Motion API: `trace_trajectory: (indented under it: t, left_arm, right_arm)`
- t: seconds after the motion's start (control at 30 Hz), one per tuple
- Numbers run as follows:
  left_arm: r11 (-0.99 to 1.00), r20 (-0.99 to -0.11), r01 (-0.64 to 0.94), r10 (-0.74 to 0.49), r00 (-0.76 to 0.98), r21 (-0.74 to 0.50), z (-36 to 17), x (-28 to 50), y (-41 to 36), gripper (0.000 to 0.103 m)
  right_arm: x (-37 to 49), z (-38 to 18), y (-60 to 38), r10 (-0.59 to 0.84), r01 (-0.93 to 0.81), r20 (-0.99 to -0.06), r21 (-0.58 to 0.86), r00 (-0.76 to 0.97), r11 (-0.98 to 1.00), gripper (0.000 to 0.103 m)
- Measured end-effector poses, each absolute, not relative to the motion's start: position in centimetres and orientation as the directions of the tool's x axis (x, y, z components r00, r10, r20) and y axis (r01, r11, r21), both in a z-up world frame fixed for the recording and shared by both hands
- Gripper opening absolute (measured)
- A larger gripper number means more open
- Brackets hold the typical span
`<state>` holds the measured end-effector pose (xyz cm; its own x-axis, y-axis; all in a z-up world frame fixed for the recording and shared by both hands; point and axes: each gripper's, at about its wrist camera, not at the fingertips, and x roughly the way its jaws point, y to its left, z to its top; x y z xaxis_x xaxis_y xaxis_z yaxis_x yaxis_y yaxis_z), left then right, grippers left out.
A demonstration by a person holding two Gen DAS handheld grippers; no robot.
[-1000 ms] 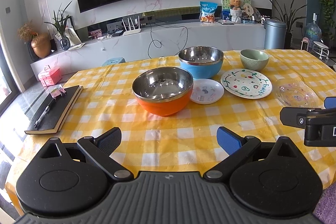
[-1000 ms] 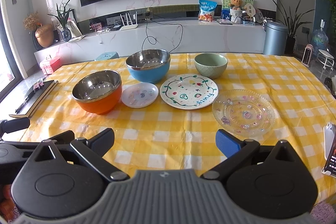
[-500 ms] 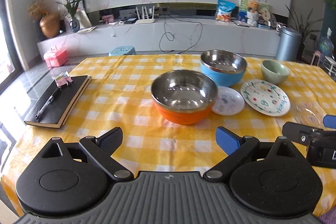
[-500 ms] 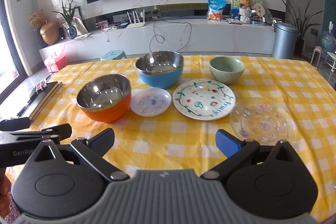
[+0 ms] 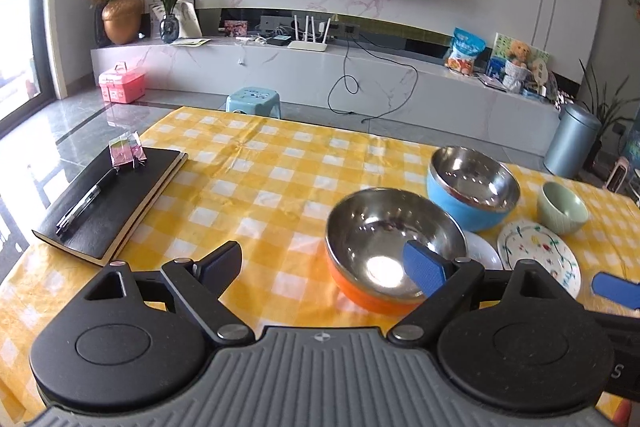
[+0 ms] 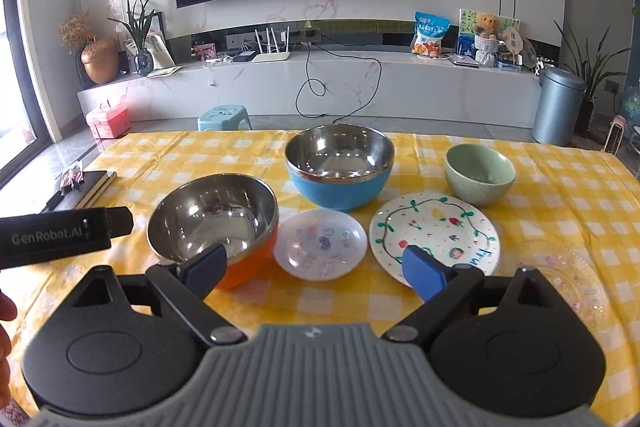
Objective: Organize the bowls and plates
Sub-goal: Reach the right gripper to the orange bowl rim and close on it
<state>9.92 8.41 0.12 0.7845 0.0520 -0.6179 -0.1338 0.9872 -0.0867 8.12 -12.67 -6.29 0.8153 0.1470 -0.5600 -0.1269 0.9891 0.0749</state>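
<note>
On the yellow checked tablecloth stand an orange steel-lined bowl (image 6: 212, 223), a blue steel-lined bowl (image 6: 338, 167) and a small green bowl (image 6: 479, 174). In front of them lie a small white plate (image 6: 320, 243), a painted white plate (image 6: 434, 231) and a clear glass plate (image 6: 568, 277). My right gripper (image 6: 316, 269) hovers near the front of the small plate; its jaws are closing and nothing is between them. My left gripper (image 5: 320, 263) is open and empty, just left of the orange bowl (image 5: 394, 247), its right finger in front of the rim.
A black notebook (image 5: 108, 203) with a pen lies at the table's left edge. Bare tablecloth (image 5: 260, 187) stretches between it and the bowls. Beyond the table stand a teal stool (image 6: 222, 117), a TV console and a grey bin (image 6: 558, 105).
Both grippers have moved forward toward the dishes, which now look larger. The left view has swung left, so the orange bowl sits by its right finger. The right jaws have narrowed slightly.
</note>
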Motion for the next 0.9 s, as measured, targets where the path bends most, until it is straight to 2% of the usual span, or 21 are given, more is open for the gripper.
trace_trajectory:
  t: [0.07,0.33,0.53,0.6,0.83,0.9]
  left_arm:
    - [0.986,-0.620,-0.141,0.059,0.783,-0.084,-0.1,10.6,8.5,0.103]
    - [0.980,-0.666,-0.126,-0.008,0.746,-0.152,-1.8,13.5,9.1,0.102]
    - [0.966,-0.698,-0.127,-0.068,0.712,-0.224,-3.1,15.4,9.5,0.085]
    - [0.965,-0.709,-0.128,-0.074,0.701,-0.228,-3.5,15.7,9.3,0.073]
    - [0.962,-0.736,-0.130,-0.092,0.671,-0.238,-4.6,16.8,8.9,0.049]
    - [0.963,-0.740,-0.130,-0.091,0.667,-0.235,-4.8,17.1,8.8,0.043]
  right_arm:
    - [8.9,-6.6,-12.3,0.151,-0.122,-0.564,0.090,0.812,0.989,0.092]
    - [12.5,-7.6,-11.3,0.177,-0.104,-0.606,0.153,0.775,0.983,0.074]
    - [14.1,-8.8,-10.7,0.181,-0.081,-0.636,0.184,0.750,0.980,0.062]
    - [14.5,-9.3,-10.6,0.186,-0.069,-0.651,0.201,0.736,0.977,0.055]
    - [15.3,-10.1,-10.1,0.203,-0.053,-0.667,0.238,0.717,0.970,0.041]
    - [15.5,-10.2,-10.0,0.216,-0.055,-0.667,0.254,0.713,0.966,0.031]
